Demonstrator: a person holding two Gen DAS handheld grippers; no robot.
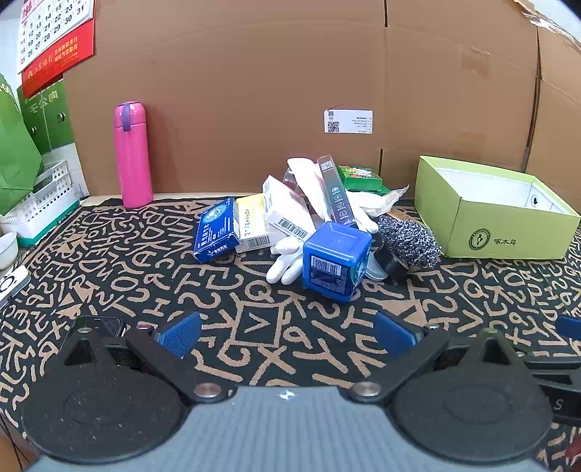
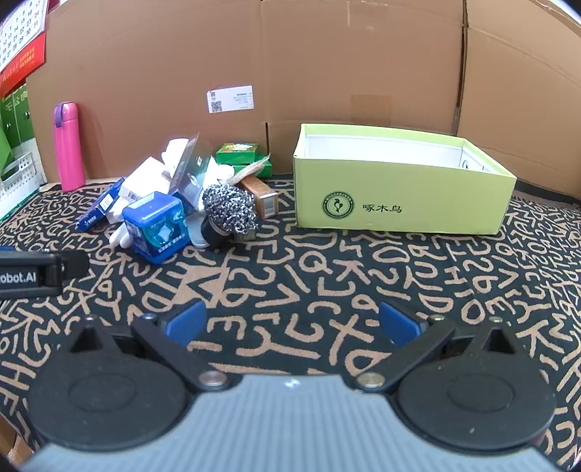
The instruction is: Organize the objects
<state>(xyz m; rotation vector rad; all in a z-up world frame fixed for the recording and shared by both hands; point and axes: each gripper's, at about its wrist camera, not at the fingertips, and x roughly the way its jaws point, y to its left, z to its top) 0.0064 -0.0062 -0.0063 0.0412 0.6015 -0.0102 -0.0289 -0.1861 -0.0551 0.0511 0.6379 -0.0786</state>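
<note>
Near the jumbled pile, left gripper and right gripper are hovering spread wide, holding nothing; green box is sitting right.

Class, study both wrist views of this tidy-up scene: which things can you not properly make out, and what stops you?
- Floor of the green box: hidden by its own front wall in both views.
- White glove: mostly buried under the cartons and the blue cube box.
- Label on the cardboard backdrop: text too small to read.
- Wall calendar: cut off by the left wrist view's top-left edge.
- Left gripper and right gripper: open, holding nothing.
</note>
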